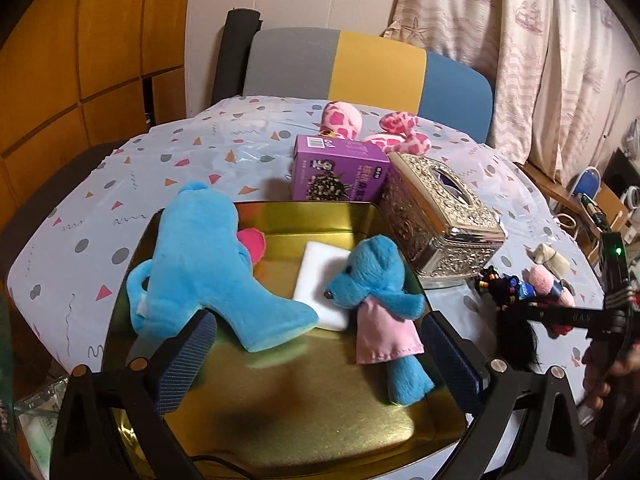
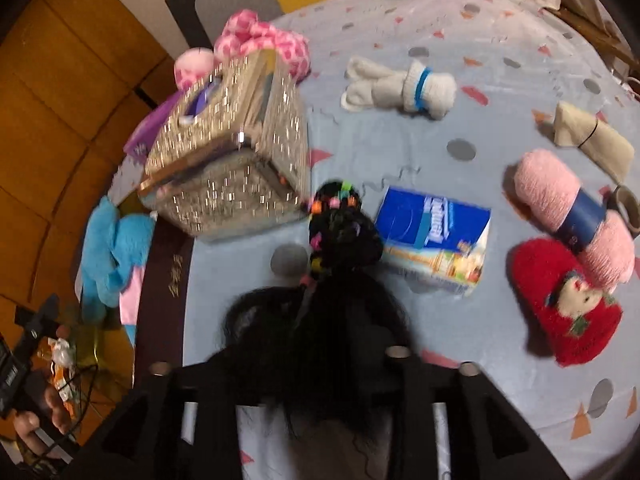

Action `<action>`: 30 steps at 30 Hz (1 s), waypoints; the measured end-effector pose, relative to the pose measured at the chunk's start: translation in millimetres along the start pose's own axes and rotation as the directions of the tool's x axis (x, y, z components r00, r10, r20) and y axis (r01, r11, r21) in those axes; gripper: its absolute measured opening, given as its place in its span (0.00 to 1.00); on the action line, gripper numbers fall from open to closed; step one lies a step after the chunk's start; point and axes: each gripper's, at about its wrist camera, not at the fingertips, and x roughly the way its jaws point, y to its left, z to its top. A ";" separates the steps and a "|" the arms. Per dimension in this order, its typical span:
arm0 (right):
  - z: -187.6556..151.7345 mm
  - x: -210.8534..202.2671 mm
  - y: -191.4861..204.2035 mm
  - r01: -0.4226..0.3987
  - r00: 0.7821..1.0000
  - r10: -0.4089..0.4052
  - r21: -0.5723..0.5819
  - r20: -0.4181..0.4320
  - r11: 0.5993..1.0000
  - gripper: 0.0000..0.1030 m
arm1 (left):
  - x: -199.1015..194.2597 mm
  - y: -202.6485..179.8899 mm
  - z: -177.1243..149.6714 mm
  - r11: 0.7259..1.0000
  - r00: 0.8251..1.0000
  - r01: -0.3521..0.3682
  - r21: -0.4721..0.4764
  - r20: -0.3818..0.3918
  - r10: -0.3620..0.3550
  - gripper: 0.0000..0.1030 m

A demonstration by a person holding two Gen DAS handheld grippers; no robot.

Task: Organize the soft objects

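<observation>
Round surface [image 1: 200, 152], patterned cloth over it. Gold tray [image 1: 280, 400] on its near-left part, under the left gripper [image 1: 318, 320]. The jaws stand wide apart w/ nothing gripped, low over the tray.

Right gripper [image 1: 516, 310] is at the right, over the surface. A black hairpiece [image 2: 340, 248] w/ coloured beads drapes across it and hides the jaws, so can't tell how wide they are or whether they pinch it. Beaded end points at the silver box [image 1: 436, 216], which sits just right of the tray's far corner.

In the tray:
- big blue plush [image 1: 200, 264], left side, partly over the rim
- small blue plush [image 1: 376, 280] in a pink dress, right side, lying partly on the white pad
- white pad [image 1: 320, 276], flat betw. the two

Behind the tray: purple box [image 1: 340, 172]; pink spotted plush [image 1: 344, 120] beyond it.

Right half of the surface, loose:
- tissue pack [image 2: 436, 236], blue, just right of the hairpiece
- red slipper [image 2: 560, 300], touching the pink yarn [image 2: 548, 192]
- white sock roll [image 2: 400, 88], blue band, far side
- beige bundle [image 2: 592, 136], far right
- tape roll [image 2: 626, 204] at the edge, by the yarn
</observation>
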 end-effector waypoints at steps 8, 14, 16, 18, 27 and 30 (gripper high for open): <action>17.2 46.6 5.6 0.156 0.984 -0.165 -0.124 -0.065 0.980 0.44 | 3.7 -6.4 -3.5 1.000 1.000 0.009 0.003 -0.015 -0.009 1.00; 10.3 55.4 13.8 0.232 0.971 -0.240 -0.210 -0.015 0.950 0.17 | 4.5 -5.1 -3.0 1.000 1.000 -0.028 0.001 -0.013 0.028 1.00; 9.4 54.9 11.7 0.214 0.975 -0.222 -0.202 -0.021 0.956 0.20 | 6.0 -3.6 -3.5 0.999 0.999 -0.050 -0.005 -0.015 0.050 1.00; 11.2 53.5 3.4 0.175 0.983 -0.181 -0.163 -0.025 0.971 0.22 | 7.2 -2.5 -4.7 0.997 0.997 -0.081 -0.005 -0.016 0.081 1.00; 0.1 54.9 14.6 0.250 0.968 -0.245 -0.219 0.049 0.943 0.20 | 5.8 8.9 -7.0 0.991 0.991 -0.133 -0.031 -0.006 0.133 1.00; -4.9 54.3 18.5 0.272 0.962 -0.265 -0.214 0.061 0.938 0.15 | 4.3 14.0 -8.8 0.990 0.991 -0.135 -0.042 -0.007 0.135 1.00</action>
